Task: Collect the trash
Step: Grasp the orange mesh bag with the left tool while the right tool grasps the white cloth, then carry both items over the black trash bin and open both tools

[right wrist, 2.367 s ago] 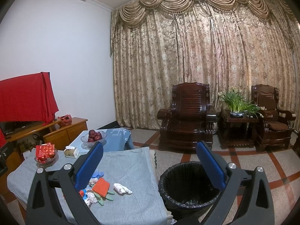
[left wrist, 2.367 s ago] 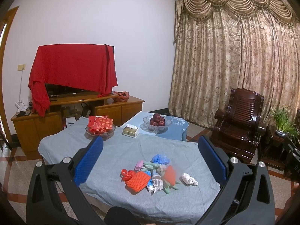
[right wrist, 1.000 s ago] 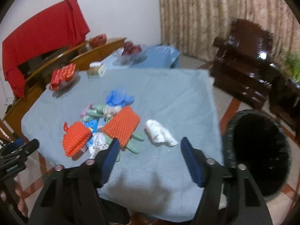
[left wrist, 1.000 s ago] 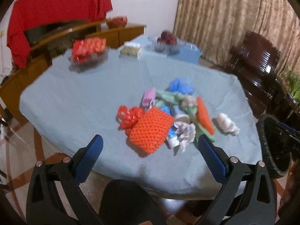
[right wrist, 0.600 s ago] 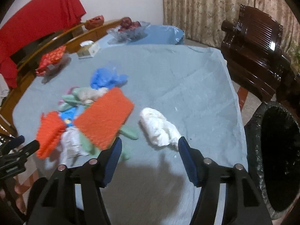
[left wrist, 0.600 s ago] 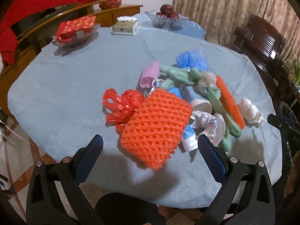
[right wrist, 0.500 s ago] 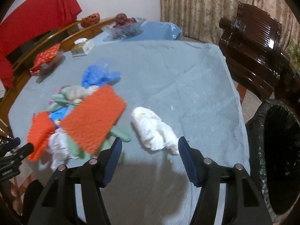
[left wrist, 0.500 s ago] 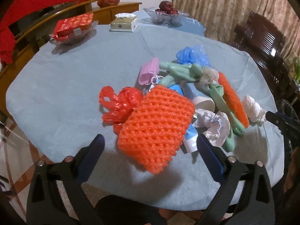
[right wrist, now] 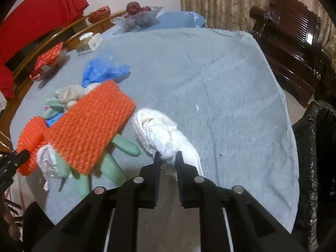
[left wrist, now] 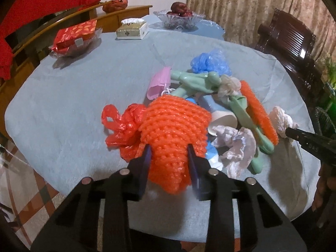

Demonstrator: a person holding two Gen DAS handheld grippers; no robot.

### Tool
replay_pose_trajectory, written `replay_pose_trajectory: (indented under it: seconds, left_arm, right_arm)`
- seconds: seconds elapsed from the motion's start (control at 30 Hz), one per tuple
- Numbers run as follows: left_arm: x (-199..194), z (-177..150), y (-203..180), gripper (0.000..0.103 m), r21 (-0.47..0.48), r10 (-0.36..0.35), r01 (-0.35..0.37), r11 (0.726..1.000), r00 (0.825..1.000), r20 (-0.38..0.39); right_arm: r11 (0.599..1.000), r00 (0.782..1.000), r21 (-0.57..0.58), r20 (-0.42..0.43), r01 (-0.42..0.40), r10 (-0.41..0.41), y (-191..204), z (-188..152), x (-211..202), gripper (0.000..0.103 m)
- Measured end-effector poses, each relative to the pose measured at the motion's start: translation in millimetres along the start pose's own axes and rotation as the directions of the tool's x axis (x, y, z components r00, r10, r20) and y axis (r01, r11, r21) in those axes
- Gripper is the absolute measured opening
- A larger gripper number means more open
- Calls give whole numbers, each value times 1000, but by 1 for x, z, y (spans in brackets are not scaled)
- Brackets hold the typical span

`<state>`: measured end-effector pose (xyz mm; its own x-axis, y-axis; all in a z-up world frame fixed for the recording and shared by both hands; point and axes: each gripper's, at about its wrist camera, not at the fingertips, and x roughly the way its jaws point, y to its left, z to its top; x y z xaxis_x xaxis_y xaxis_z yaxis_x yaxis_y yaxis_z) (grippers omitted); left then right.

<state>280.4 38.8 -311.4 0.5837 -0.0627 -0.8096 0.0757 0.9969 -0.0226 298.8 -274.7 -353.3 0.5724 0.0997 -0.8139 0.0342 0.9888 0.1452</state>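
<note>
A pile of trash lies on the blue-grey tablecloth (left wrist: 63,105). My left gripper (left wrist: 169,153) is shut on an orange foam net (left wrist: 174,130) at the near side of the pile. Beside it lie a red plastic bag (left wrist: 121,124), a crumpled tissue (left wrist: 237,142), green foam pieces (left wrist: 199,82), a blue bag (left wrist: 210,61) and a second orange net (left wrist: 258,113). My right gripper (right wrist: 168,157) is shut on a white crumpled paper wad (right wrist: 161,130), right of the second orange net (right wrist: 92,121). The black-lined trash bin (right wrist: 315,147) stands at the right.
At the table's far side stand a tissue box (left wrist: 132,28), a glass dish with a red packet (left wrist: 75,35) and a glass fruit bowl (left wrist: 178,14). A dark wooden armchair (right wrist: 294,35) stands beyond the table. The table's near edge drops to a tiled floor (left wrist: 31,189).
Both grippers dropped from a room-level view down to the pile and closed: the left on the orange foam net, the right on the white paper wad.
</note>
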Motion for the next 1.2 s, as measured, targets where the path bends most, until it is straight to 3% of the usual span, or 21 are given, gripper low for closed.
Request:
replay_pose_trajectory:
  seconds: [0.33, 0.63, 0.93, 1.2]
  left_arm:
    - [-42, 11, -10, 28, -6, 27, -26, 1000, 995, 92]
    - [-80, 18, -56, 28, 45, -28, 22, 999, 988, 149]
    - [-109, 15, -160, 29, 183, -179, 146, 972, 967, 180]
    - [-112, 9, -282, 29, 300, -363, 309, 903, 921, 145]
  right_arm:
    - [999, 997, 32, 79, -28, 26, -4, 0, -60, 13]
    - [997, 986, 82, 166, -10, -4, -33, -15, -132, 13]
    - [976, 965, 202, 229, 79, -125, -101, -43, -190, 13]
    - [931, 946, 327, 215, 164, -242, -179, -76, -208, 13]
